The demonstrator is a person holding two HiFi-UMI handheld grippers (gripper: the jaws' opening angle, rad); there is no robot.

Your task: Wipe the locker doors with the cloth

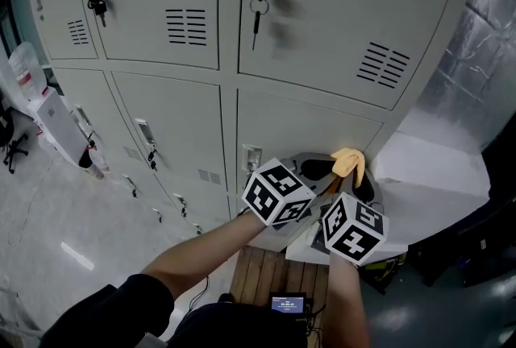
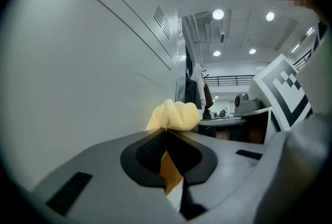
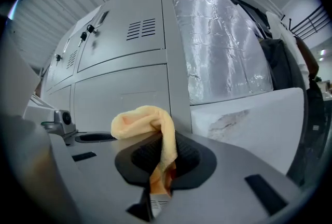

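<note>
Tools: two, the left tool (image 1: 321, 169) and the right tool (image 1: 360, 184), side by side low in front of the lockers.
Cubes: two, one marker cube (image 1: 278, 193) on each tool.
Cloth: one yellow cloth (image 1: 348, 162), bunched between the two tools at the upper right of a lower-row door (image 1: 306, 125). Whether it touches the panel cannot be told.
Left tool grip: clenched on the cloth, with a fold pinched between the dark pads and the rest bulging past the tips.
Right tool grip: also clamped on the cloth, which rises from between its pads and loops over to the left.
Doors: three across the upper row in the head view, with more below and to the left.
Keys: two keys (image 1: 98, 6), each hanging from an upper-row lock.
Arms: two forearms (image 1: 201, 250) reaching forward, the left one from a dark sleeve.
Head view only: both cubes together, the keys, and a small lit screen (image 1: 288, 304) at the bottom edge.
Left gripper view only: the door as a plain pale surface along the left, and at least four round ceiling lights (image 2: 218, 14) over a room beyond.
Right gripper view only: the left tool's body just left of the cloth, with the crinkled foil wall (image 3: 223, 46) large to the right of the lockers.
</note>
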